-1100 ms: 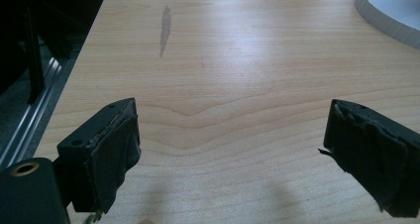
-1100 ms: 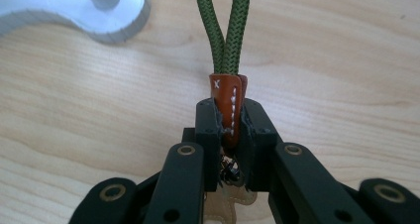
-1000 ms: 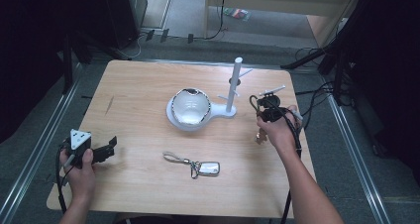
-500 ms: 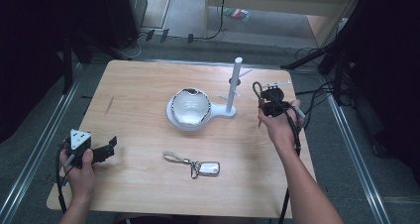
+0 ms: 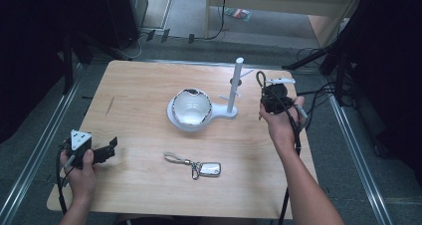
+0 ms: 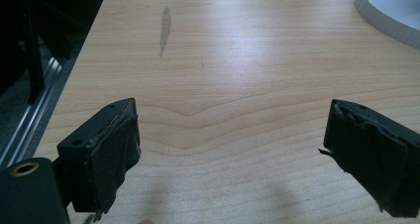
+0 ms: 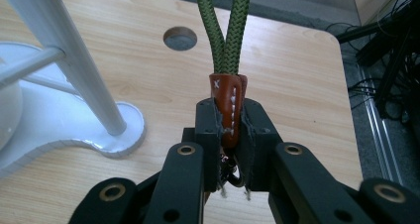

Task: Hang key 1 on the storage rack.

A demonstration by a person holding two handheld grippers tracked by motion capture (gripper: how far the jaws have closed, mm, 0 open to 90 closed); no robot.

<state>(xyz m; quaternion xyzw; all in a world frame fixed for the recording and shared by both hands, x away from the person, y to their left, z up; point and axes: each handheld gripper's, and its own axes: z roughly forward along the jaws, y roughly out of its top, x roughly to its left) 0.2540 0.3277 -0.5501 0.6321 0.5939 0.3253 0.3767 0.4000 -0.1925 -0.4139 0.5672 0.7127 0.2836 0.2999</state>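
Lanyard (image 7: 224,40) of green cord with a brown leather tab, clenched at the tab between the jaws of the right gripper (image 7: 229,130); cord loop rises straight out past the jaw tips, long axis in line with the jaws, loop end pointing away from the hand. Judged progress: pickup done, lanyard lifted off the bench (image 5: 149,110); hanging it on a peg of the white stand (image 5: 236,85) appears to be what remains, not yet done. Stand post sits just to the left of the right jaws, near but apart from the cord. Left gripper (image 6: 233,149) low over bare bench, jaws spread wide, grasping nothing. Second keyring with fob (image 5: 196,166) lies on the bench between the two grippers.
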